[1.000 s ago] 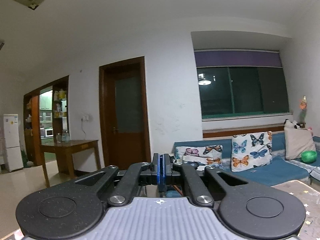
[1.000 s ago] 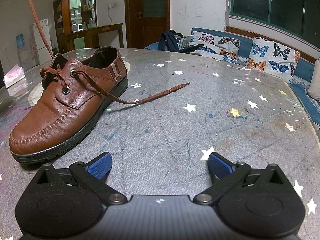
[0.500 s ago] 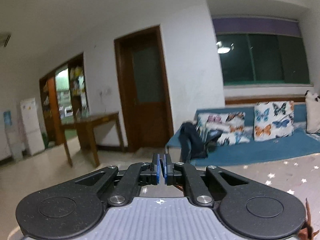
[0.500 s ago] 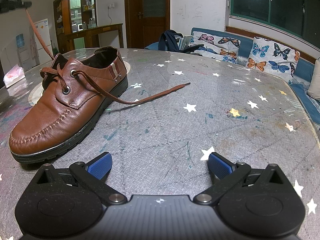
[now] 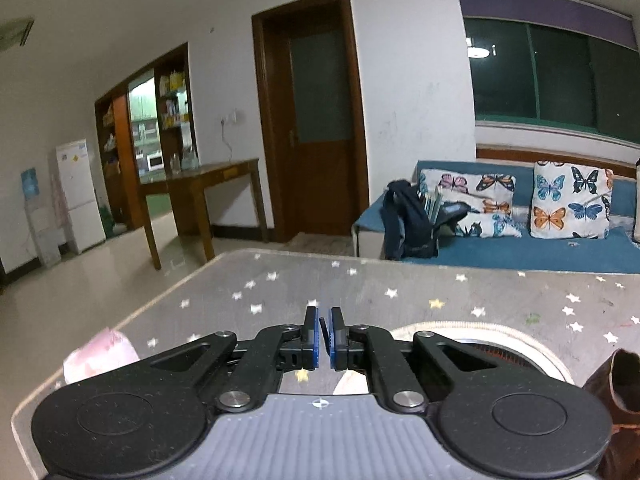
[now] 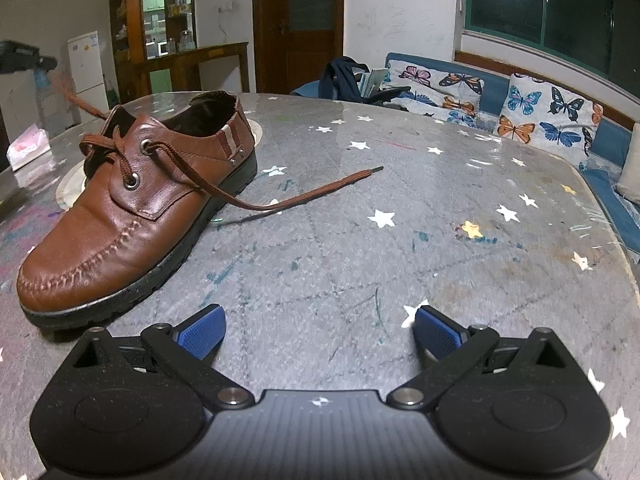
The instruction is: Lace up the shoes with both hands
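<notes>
Right wrist view: nearest us, our right gripper hangs over the star-patterned table with its blue pads spread wide, nothing between them. Beyond it to the left the brown shoe stands on the table, one lace end trailing rightward across the top. The other end rises tight to our left gripper, whose pads are pinched nearly together. Farthest back, the blue sofa carries butterfly cushions.

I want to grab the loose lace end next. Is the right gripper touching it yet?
Apart. In the right wrist view, the right gripper stands open over bare table, and the loose lace end lies well beyond its fingertips.
</notes>
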The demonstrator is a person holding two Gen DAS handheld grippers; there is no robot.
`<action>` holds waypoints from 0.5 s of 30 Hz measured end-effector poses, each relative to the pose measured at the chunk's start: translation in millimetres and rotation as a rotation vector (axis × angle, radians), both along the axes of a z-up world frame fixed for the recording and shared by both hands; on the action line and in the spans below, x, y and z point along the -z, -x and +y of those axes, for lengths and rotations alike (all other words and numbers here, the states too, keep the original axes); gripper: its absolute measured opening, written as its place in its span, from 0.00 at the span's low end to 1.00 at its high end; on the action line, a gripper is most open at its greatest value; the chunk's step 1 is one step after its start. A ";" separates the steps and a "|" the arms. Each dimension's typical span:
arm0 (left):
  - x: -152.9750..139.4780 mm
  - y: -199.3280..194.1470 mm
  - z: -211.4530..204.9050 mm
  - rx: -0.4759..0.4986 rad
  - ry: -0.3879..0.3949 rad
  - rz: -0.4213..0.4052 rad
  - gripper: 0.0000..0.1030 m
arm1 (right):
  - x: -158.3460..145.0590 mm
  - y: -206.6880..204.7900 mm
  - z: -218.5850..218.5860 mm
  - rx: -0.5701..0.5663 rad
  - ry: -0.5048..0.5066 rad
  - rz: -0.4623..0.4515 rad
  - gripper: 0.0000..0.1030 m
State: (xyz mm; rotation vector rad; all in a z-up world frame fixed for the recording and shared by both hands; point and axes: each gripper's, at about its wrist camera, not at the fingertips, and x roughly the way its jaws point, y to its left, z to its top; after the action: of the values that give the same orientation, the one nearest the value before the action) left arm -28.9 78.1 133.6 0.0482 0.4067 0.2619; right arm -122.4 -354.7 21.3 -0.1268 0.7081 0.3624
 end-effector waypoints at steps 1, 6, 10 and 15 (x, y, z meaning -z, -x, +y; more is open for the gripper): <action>2.0 0.7 0.4 0.001 -0.001 0.011 0.07 | 0.4 -0.4 1.2 -0.003 0.001 -0.004 0.99; 10.9 -4.3 7.8 -0.028 0.002 0.060 0.11 | -0.4 -9.3 1.9 -0.010 0.024 -0.022 0.99; 21.5 -9.1 17.1 -0.037 0.041 0.100 0.20 | -1.0 -28.9 -9.4 0.023 0.026 -0.021 1.00; 39.6 -7.4 12.6 -0.008 0.053 0.151 0.40 | -0.5 -49.7 -29.1 0.075 0.028 -0.027 1.00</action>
State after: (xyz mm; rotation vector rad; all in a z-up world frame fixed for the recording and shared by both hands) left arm -21.5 90.7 93.9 0.0144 0.5637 0.2558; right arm -72.7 -383.8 21.8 -0.1308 0.6891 0.2784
